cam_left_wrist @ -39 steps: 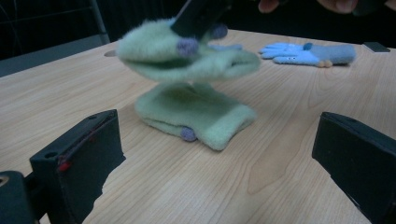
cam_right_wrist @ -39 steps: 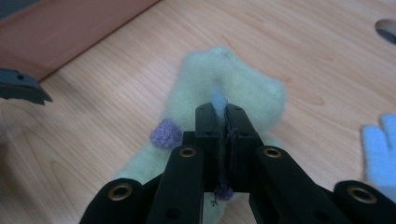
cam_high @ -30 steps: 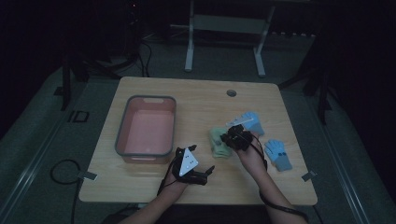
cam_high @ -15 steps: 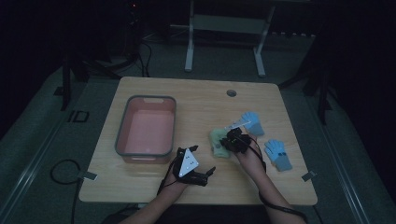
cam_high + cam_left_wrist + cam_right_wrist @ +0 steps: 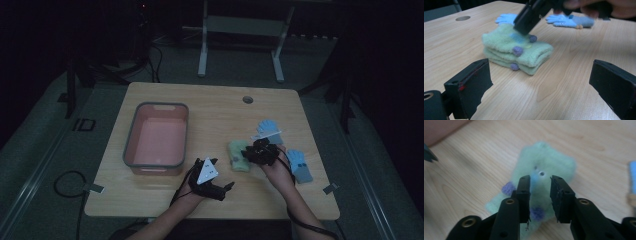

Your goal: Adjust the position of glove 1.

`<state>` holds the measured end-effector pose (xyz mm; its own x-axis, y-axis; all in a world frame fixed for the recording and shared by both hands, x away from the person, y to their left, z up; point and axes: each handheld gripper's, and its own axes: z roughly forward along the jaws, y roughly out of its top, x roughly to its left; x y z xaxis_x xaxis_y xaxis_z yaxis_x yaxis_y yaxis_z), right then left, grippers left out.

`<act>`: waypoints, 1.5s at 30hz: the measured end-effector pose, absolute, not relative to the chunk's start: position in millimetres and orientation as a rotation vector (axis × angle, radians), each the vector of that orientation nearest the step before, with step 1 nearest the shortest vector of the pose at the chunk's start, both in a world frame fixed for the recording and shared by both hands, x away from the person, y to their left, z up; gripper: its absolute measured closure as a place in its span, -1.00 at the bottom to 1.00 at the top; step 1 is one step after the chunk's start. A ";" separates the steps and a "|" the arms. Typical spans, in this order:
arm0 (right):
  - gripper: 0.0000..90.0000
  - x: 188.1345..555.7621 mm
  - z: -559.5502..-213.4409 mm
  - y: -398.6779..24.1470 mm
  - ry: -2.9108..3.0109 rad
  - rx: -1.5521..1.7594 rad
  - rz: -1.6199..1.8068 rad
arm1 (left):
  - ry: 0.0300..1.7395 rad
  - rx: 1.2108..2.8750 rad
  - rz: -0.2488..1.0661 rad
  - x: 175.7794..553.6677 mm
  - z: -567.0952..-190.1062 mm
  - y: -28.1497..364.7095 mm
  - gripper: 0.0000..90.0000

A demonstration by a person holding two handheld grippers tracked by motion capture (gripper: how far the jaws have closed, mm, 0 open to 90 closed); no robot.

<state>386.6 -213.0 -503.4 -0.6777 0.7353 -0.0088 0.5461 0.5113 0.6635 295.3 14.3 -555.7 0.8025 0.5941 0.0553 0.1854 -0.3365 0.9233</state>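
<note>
The table spans mid-frame; the pink bin, centre-left, holds nothing yet. Right of centre, the folded green gloves lie unmoved. My right gripper, jaws just parting, hovers over them gripping nothing; my left gripper gapes empty.

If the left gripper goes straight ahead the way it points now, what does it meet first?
Most likely the folded green glove: it lies on the table ahead, between the left gripper's open jaws. The right gripper hangs just above the glove. Depth is hard to judge.
</note>
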 end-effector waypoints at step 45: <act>0.62 453.6 -536.6 -231.5 2.685 1.220 1.149 | 0.316 2.297 0.446 366.6 -549.6 -42.1 0.65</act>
